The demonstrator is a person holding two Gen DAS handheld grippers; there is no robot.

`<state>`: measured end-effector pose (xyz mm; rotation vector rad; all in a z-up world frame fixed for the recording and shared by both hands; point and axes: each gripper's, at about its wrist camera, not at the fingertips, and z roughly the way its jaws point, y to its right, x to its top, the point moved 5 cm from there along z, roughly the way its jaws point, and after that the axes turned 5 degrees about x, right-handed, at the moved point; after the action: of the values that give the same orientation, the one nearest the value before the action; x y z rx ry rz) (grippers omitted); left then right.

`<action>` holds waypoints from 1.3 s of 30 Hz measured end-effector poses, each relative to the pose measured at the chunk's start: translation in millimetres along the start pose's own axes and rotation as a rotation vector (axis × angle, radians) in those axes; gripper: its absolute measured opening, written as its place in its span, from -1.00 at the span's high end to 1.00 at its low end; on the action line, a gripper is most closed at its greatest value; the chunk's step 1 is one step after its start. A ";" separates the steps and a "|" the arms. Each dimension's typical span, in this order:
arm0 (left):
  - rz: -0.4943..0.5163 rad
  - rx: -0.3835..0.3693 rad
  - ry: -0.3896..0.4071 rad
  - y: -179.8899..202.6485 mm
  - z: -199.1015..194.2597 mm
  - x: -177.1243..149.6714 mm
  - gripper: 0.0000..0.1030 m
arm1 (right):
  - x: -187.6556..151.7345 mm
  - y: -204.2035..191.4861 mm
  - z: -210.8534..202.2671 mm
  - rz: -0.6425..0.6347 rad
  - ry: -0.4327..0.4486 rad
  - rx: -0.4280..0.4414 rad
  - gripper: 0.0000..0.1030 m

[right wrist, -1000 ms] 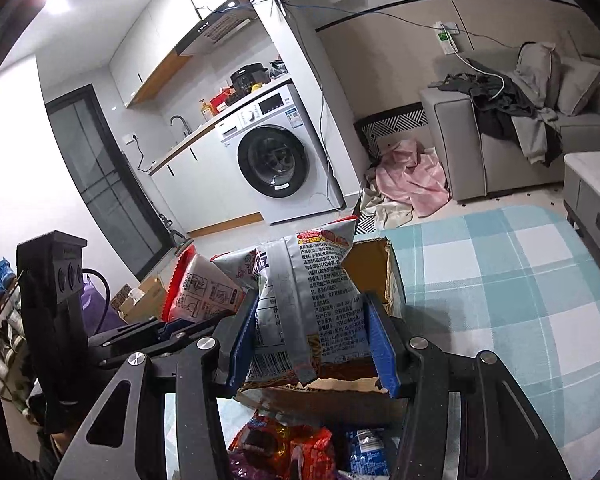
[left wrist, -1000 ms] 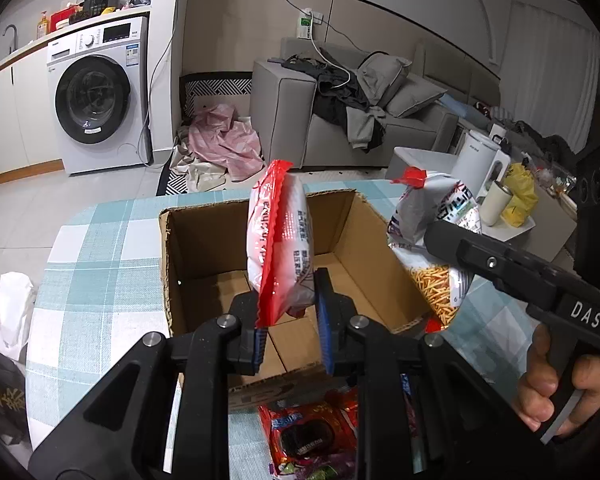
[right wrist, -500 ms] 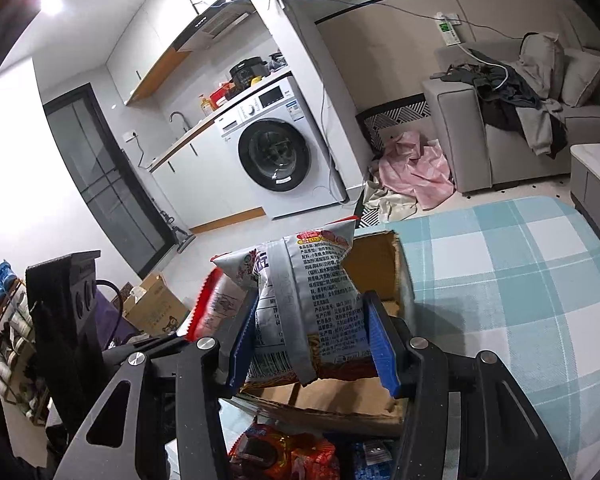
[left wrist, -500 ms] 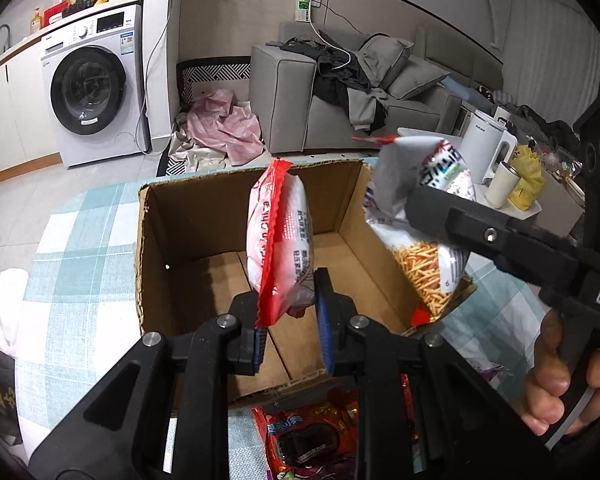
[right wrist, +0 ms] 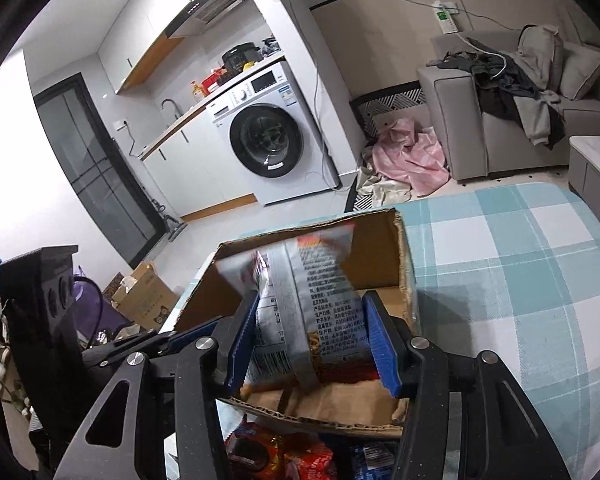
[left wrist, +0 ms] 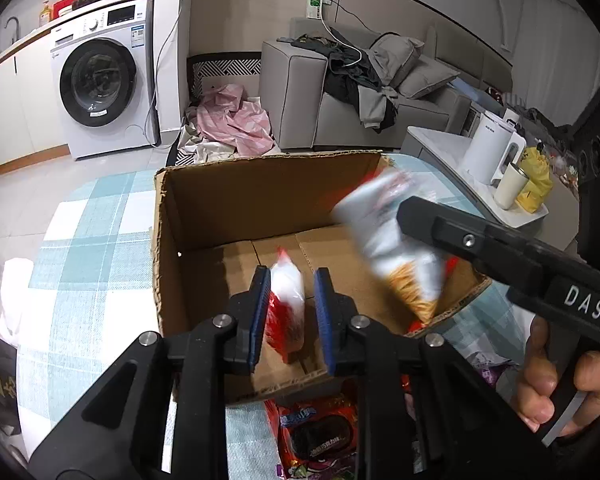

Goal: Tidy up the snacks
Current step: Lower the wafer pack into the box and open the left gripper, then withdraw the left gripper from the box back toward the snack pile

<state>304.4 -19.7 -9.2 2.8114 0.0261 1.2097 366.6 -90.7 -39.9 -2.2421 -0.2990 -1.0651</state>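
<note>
Over the box (left wrist: pixel 228 216), both grippers' jaws are opening: the left gripper (left wrist: pixel 290 314) frees a red packet (left wrist: pixel 286 312), the right gripper (right wrist: pixel 310 338) a grey bag (right wrist: pixel 312 304), light, crinkly, crushable, best pinched by sealed edges.

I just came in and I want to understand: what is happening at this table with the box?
A person holds a tool in each hand and is putting snacks into the open cardboard box. The left tool is opening around a red-and-white packet low inside the box. The right tool is also opening, with a silver noodle-snack bag between its jaws. More snack packs wait on the checked tablecloth.
</note>
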 end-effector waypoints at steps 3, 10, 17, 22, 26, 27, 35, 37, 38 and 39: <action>-0.012 0.003 0.010 -3.2 -7.5 -2.1 0.14 | 0.5 -0.9 -7.3 -0.006 0.010 0.005 -0.42; -0.030 0.029 0.034 -7.2 -41.0 -13.8 -0.68 | -4.8 -4.8 -32.0 -0.033 0.000 -0.030 -0.96; -0.022 0.045 0.082 -13.5 -90.0 -23.9 -0.98 | -20.4 -11.7 -66.1 -0.075 -0.013 -0.055 -1.00; -0.037 0.058 0.088 -19.1 -120.6 -34.8 -0.98 | -30.5 -17.4 -85.7 -0.085 -0.008 -0.048 -1.00; -0.040 0.066 0.096 -24.3 -143.2 -47.9 -0.98 | -40.0 -24.0 -95.4 -0.100 -0.019 -0.055 -1.00; -0.039 0.070 0.096 -24.7 -147.3 -50.9 -0.98 | -41.6 -25.4 -96.3 -0.104 -0.020 -0.053 -1.00; -0.027 0.093 0.085 -21.7 -174.5 -82.0 -0.98 | -62.3 -31.4 -110.2 -0.107 -0.026 -0.067 -1.00; -0.021 0.091 0.083 -20.1 -180.0 -89.4 -0.98 | -67.9 -32.1 -114.3 -0.103 -0.028 -0.065 -1.00; -0.019 0.094 0.082 -19.4 -183.0 -94.9 -0.98 | -69.7 -32.6 -115.5 -0.105 -0.028 -0.065 -1.00; -0.018 0.095 0.080 -19.5 -185.7 -98.4 -0.98 | -72.3 -34.2 -117.8 -0.110 -0.030 -0.070 -1.00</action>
<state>102.2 7.5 45.1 2.8340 0.1163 1.3516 231.8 -133.7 -23.7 -2.3278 -0.4074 -1.1153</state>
